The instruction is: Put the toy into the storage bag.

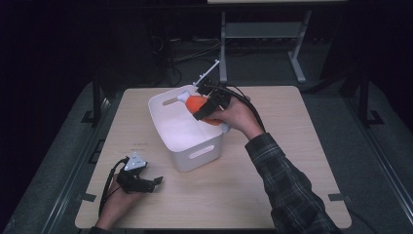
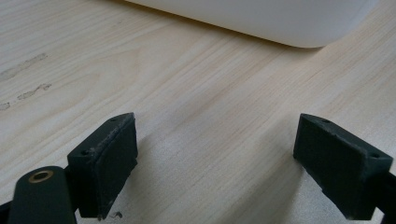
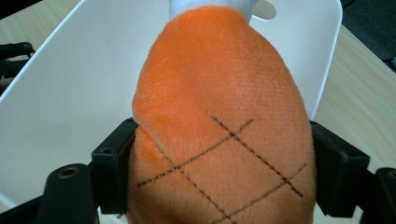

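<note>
An orange plush toy (image 1: 198, 103) with a white tip and stitched cross lines hangs over the far right rim of a white plastic bin (image 1: 181, 133). My right gripper (image 1: 204, 108) is shut on the orange plush toy (image 3: 219, 116), its two pads pressing the toy's sides above the bin's (image 3: 70, 84) inside. My left gripper (image 1: 155, 182) rests low on the wooden table (image 1: 234, 185) near the front left, a short way before the bin. Its jaws stand wide open with only bare tabletop (image 2: 210, 116) between them, the bin's wall (image 2: 261, 18) just ahead.
The bin stands near the table's middle, with a handle slot (image 1: 201, 153) in its near wall. Bare wood stretches to the right (image 1: 302, 146) and front of the bin. A metal stand (image 1: 260, 39) and cables lie on the dark floor behind the table.
</note>
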The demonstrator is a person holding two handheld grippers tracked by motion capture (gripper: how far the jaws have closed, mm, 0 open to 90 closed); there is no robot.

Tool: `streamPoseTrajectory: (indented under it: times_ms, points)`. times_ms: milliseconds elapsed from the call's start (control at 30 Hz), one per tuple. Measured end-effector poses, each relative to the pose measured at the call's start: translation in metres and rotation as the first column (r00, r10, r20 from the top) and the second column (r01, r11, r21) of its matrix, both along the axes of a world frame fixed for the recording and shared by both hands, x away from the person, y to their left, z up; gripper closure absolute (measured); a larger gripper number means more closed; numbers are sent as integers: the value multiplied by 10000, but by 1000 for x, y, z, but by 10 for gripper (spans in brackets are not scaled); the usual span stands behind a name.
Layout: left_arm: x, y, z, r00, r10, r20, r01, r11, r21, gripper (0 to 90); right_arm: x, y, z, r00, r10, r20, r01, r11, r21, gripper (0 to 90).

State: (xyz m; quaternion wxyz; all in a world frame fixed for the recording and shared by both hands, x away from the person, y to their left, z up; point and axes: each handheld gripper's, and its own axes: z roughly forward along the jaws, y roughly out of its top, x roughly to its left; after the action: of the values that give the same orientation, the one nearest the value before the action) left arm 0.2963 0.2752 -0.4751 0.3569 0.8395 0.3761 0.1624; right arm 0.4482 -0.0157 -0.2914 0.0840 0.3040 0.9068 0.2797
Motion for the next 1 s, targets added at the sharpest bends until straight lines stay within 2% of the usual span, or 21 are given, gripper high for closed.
streamPoseTrajectory:
  times_ms: [467, 667, 867, 1000]
  points:
    - [0, 0, 0, 10000, 0, -16, 0, 10000, 1, 129, 14, 28, -16, 9998, -146, -97, 142, 9992, -371, 224]
    - [0, 0, 0, 10000, 0, -19, 0, 10000, -6, 129, 16, 36, -19, 9997, -174, -155, 168, 9992, -372, 224]
    - [0, 0, 0, 10000, 6, -1, -6, 10000, -11, 129, 15, 43, -26, 9996, -145, -229, 129, 9976, -677, 224]
    - [0, 0, 0, 10000, 8, 1, -8, 10000, -12, 129, 15, 46, -29, 9995, -130, -291, 109, 9974, -707, 224]
